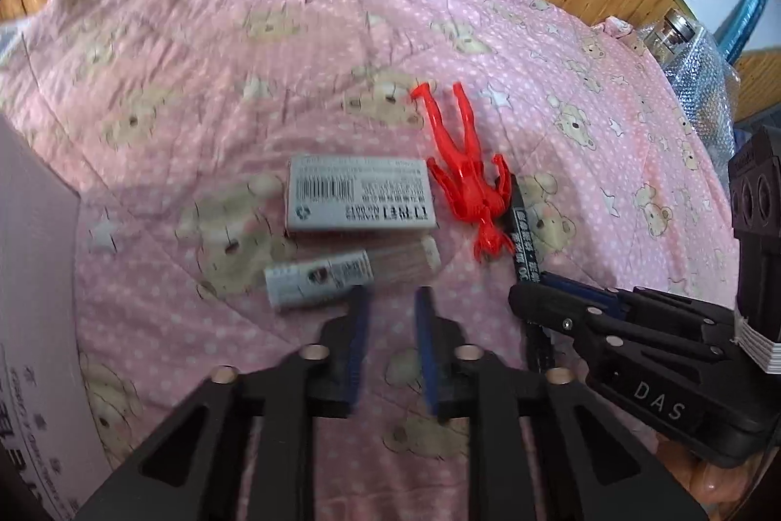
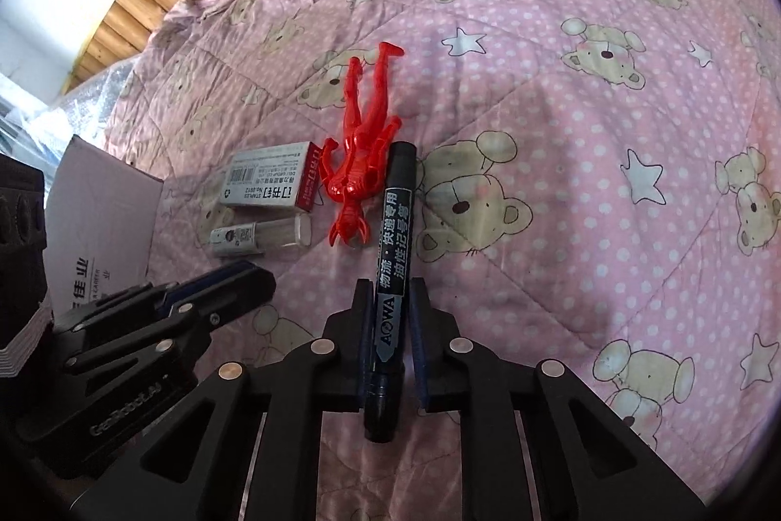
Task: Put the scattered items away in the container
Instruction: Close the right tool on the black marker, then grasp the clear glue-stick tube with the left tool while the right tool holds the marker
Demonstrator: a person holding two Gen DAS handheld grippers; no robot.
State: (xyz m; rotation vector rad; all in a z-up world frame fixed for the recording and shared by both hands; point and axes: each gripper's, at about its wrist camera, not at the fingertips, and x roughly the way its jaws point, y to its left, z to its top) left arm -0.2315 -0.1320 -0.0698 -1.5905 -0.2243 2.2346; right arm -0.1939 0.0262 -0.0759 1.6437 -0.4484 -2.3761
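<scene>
While our left wrist view looks down on a pink bear-print quilt (image 1: pixel 293 47), we see our left tongs (image 1: pixel 390 301) standing narrowly apart with nothing between them, just short of a small clear tube (image 1: pixel 351 272). Beyond it lies a grey staples box (image 1: pixel 359 194), with a red toy figure (image 1: pixel 463 174) to its right. A cardboard box (image 1: pixel 34 277) stands at the left edge. Our right tongs (image 1: pixel 546 291) reach in from the right over a black marker (image 1: pixel 524 238).

From the right wrist view, our right tongs (image 2: pixel 390 291) straddle the marker (image 2: pixel 393 238); whether the pads touch it we cannot tell. The marker's far end lies just beside the figure (image 2: pixel 361 150). The staples box (image 2: pixel 268 179), tube (image 2: pixel 263 235) and cardboard box (image 2: pixel 97 218) lie to the left, with our left tongs (image 2: pixel 244 277) just short of the tube.
</scene>
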